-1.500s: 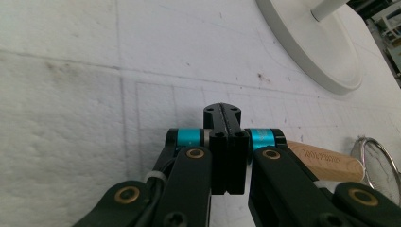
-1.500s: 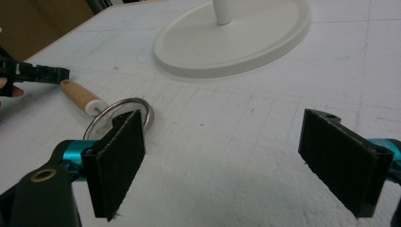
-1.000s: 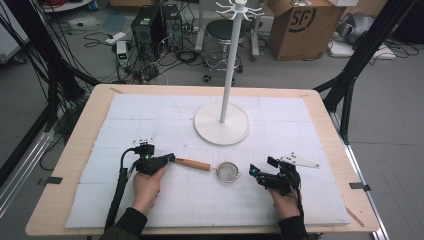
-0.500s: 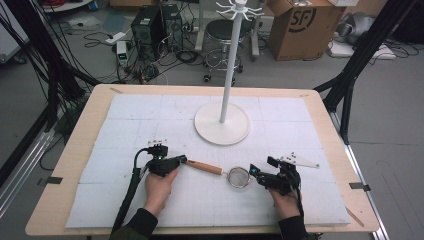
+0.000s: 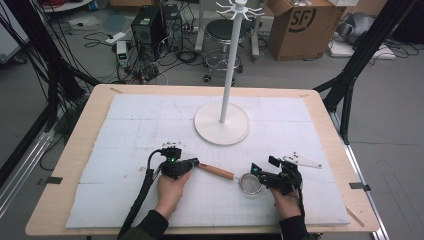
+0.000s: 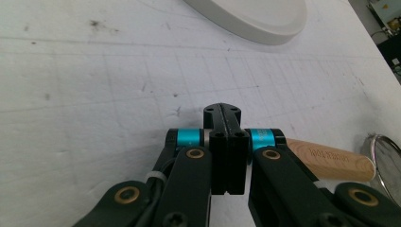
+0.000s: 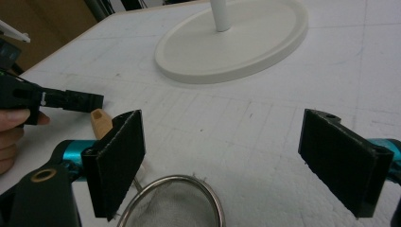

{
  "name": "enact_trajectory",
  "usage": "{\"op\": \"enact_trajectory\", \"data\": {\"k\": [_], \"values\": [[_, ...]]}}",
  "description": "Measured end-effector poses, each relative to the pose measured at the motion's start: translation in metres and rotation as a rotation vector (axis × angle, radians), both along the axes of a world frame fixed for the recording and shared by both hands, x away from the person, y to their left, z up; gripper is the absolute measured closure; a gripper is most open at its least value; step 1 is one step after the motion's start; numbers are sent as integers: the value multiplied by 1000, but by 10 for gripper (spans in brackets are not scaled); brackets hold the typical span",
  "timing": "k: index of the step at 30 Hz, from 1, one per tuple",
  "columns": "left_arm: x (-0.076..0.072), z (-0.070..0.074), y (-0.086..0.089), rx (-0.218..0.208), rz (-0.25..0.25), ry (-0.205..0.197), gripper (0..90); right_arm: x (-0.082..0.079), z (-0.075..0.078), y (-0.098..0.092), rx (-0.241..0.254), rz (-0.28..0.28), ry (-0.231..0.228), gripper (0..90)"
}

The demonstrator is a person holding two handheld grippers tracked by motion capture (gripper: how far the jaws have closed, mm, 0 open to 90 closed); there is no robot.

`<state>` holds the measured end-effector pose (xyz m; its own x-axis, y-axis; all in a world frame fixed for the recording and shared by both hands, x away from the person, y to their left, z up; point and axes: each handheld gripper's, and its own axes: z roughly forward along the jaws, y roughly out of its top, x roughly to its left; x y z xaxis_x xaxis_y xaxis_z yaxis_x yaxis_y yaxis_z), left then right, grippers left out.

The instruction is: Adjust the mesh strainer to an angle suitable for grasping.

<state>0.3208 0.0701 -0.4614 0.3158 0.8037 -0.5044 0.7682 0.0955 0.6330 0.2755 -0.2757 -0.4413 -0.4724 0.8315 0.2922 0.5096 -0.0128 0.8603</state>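
Note:
A small metal strainer [image 5: 249,183] with a wooden handle [image 5: 216,172] lies on the white mat near the table's front. My left gripper [image 5: 194,162] is shut with nothing between its jaws, and its tip is at the free end of the handle. In the left gripper view the closed jaws [image 6: 222,111] point across the mat and the handle [image 6: 331,161] lies just to their right. My right gripper [image 5: 261,176] is open at the strainer's bowl. In the right gripper view the mesh bowl [image 7: 172,203] sits low between the two spread pads [image 7: 120,161], untouched.
A white hanger stand with a round base [image 5: 221,124] and a tall pole stands behind the strainer at mid-table. The mat [image 5: 130,130] covers most of the wooden tabletop [image 5: 85,125]. A cardboard box [image 5: 300,25], a stool and cabling are on the floor beyond.
My left gripper has moved right, still shut, and the strainer has slid right with it, so its bowl is now at the right gripper. The right hand has stayed put.

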Motion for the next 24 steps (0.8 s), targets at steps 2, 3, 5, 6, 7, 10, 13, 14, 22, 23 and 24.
{"op": "enact_trajectory", "data": {"k": [2, 3, 5, 6, 7, 10, 13, 14, 22, 23, 24], "values": [[1, 0, -3, -8, 0, 3, 900, 0, 0, 0, 5, 3, 0, 148], [1, 0, -4, -3, -5, 1, 900, 0, 0, 0, 4, 7, 3, 148], [2, 0, -6, -10, 2, 2, 900, 0, 0, 1, 4, 13, 4, 148], [2, -1, -6, -10, 2, 2, 900, 0, 0, 1, 3, 18, 9, 148], [3, -1, -6, -11, 2, 2, 900, 0, 0, 2, 2, 18, 6, 148], [4, -1, -9, -11, 9, -1, 900, 0, 0, 3, 3, 25, 8, 148], [7, 0, -19, 10, -7, -11, 900, 0, 0, 3, 4, 28, 10, 148], [8, 0, -24, 17, -12, -17, 900, 0, 0, 3, 6, 29, 10, 148], [12, 0, -31, -2, -4, -19, 900, 3, -2, 1, 36, 52, 61, 156], [13, 0, -32, -8, 0, -19, 900, 3, -2, 2, 37, 50, 70, 156], [14, 0, -33, -10, -3, -20, 900, 3, -2, 2, 38, 52, 74, 156]]}}
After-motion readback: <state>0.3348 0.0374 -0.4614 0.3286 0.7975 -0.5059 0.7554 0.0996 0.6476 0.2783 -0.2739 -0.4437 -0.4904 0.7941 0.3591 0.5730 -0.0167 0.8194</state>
